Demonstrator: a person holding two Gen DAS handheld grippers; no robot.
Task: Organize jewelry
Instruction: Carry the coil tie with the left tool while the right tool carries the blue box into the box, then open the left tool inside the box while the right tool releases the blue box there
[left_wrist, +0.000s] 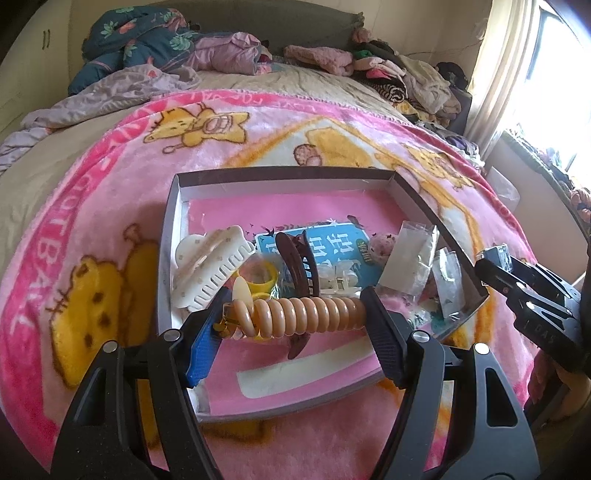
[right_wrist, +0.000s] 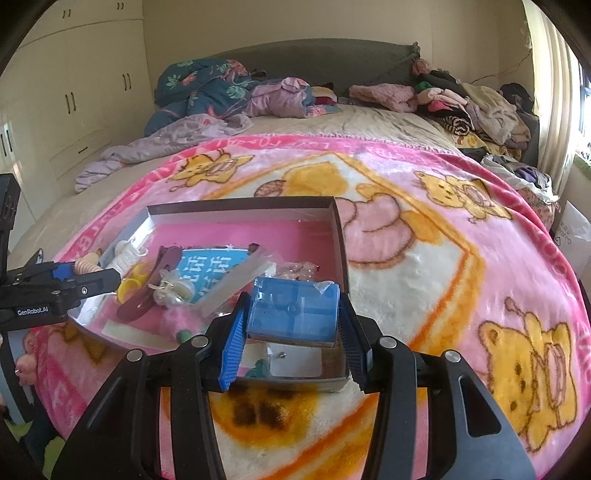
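Note:
A shallow cardboard tray with a pink lining lies on the bed. My left gripper is shut on a peach spiral hair tie and holds it just above the tray's near part; from the right wrist camera the same hair tie shows at the far left. In the tray lie a white claw clip, a brown hair clip, a yellow ring and small plastic bags. My right gripper is shut on a blue plastic box over the tray's near right corner.
A pink cartoon-bear blanket covers the bed under the tray. Crumpled bedding and heaps of clothes lie at the headboard. Wardrobe doors stand to the left, a curtained window to the right. A hand shows at lower left.

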